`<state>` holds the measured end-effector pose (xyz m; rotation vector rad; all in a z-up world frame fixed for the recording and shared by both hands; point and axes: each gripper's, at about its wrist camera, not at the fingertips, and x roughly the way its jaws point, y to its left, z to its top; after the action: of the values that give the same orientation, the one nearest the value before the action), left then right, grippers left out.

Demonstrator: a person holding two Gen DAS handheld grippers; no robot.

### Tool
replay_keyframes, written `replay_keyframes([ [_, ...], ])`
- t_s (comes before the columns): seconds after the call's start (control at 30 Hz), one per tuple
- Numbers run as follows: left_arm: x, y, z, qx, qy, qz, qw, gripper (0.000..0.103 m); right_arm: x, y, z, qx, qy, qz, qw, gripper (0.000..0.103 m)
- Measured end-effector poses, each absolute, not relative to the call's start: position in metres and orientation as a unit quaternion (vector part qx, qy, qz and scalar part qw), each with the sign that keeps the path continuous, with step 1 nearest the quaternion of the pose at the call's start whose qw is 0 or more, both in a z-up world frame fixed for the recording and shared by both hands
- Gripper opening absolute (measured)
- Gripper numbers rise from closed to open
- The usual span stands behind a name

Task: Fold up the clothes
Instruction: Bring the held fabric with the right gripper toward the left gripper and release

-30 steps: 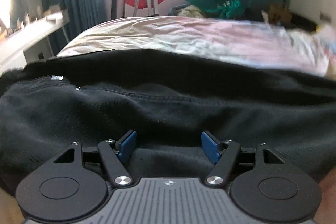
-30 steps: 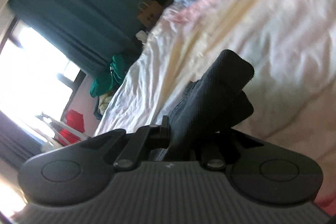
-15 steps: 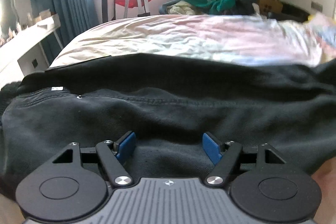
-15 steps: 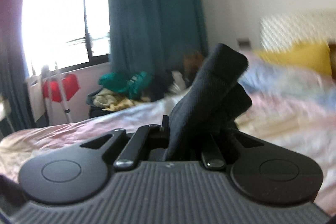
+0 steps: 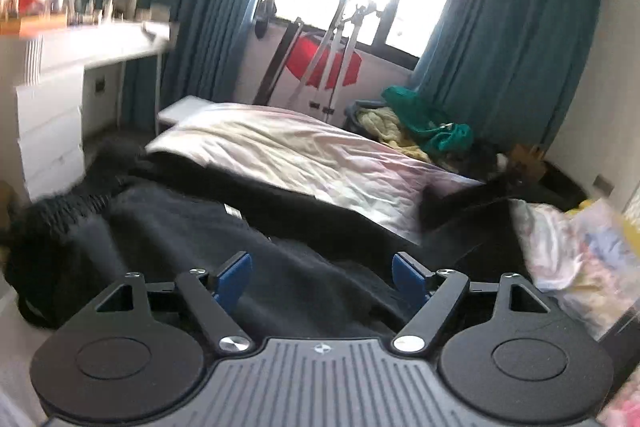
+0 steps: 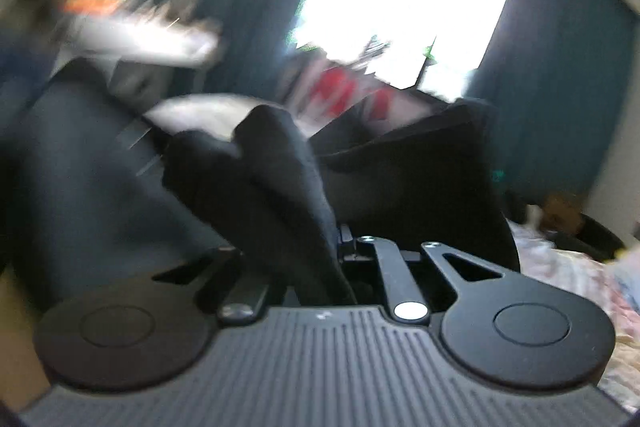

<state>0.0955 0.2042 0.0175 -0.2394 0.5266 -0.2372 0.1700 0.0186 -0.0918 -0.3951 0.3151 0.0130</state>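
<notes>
Black garment half-folded on the bed, one end clamped and lifted.

The right gripper (image 6: 316, 255) was clenched on a bunched fold of the black garment (image 5: 248, 267), which lay spread across the near side of the bed (image 5: 320, 155). The left gripper (image 5: 322, 275) hung above the cloth, its blue pads (image 5: 236, 273) well apart and spreading wider, nothing pinched between them. The fabric looked soft, thick and rather heavy, likely to sag and drag; hems or corners seemed the surest places to grip it.
</notes>
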Motion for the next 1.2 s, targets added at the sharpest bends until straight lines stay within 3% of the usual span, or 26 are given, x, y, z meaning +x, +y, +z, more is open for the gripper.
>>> replay_keyframes([
  [0.2, 0.104, 0.192, 0.01, -0.111, 0.257, -0.127, 0.951, 0.079, 0.166, 0.028, -0.097, -0.203, 0.162, 0.014, 0.966, 0.012],
  [0.3, 0.113, 0.189, -0.002, -0.137, 0.264, -0.147, 0.943, 0.079, 0.164, 0.012, -0.094, -0.181, 0.188, 0.048, 0.964, 0.018],
  [0.4, 0.122, 0.186, -0.012, -0.148, 0.266, -0.16, 0.939, 0.079, 0.16, 0.012, -0.086, -0.147, 0.217, 0.086, 0.961, 0.035],
  [0.47, 0.121, 0.183, -0.018, -0.153, 0.259, -0.165, 0.939, 0.079, 0.151, 0.009, -0.077, -0.129, 0.245, 0.112, 0.954, 0.052],
  [0.57, 0.118, 0.173, -0.023, -0.135, 0.25, -0.168, 0.944, 0.079, 0.12, -0.008, -0.063, -0.106, 0.27, 0.156, 0.944, 0.06],
  [0.73, 0.108, 0.145, -0.025, -0.065, 0.238, -0.176, 0.953, 0.081, 0.074, -0.071, -0.036, -0.024, 0.249, 0.192, 0.949, 0.061],
  [0.87, 0.106, 0.128, -0.037, -0.022, 0.239, -0.168, 0.956, 0.084, 0.063, -0.137, -0.031, 0.091, 0.205, 0.098, 0.969, 0.061],
  [0.93, 0.109, 0.118, -0.047, 0.009, 0.254, -0.154, 0.955, 0.08, 0.065, -0.154, -0.033, 0.116, 0.196, 0.031, 0.973, 0.063],
  [1.03, 0.116, 0.109, -0.069, 0.041, 0.291, -0.132, 0.947, 0.08, 0.074, -0.164, -0.048, 0.112, 0.214, -0.042, 0.97, 0.062],
  [1.2, 0.117, 0.104, -0.081, 0.059, 0.289, -0.128, 0.947, 0.08, 0.088, -0.176, -0.09, 0.175, 0.282, -0.048, 0.942, 0.06],
])
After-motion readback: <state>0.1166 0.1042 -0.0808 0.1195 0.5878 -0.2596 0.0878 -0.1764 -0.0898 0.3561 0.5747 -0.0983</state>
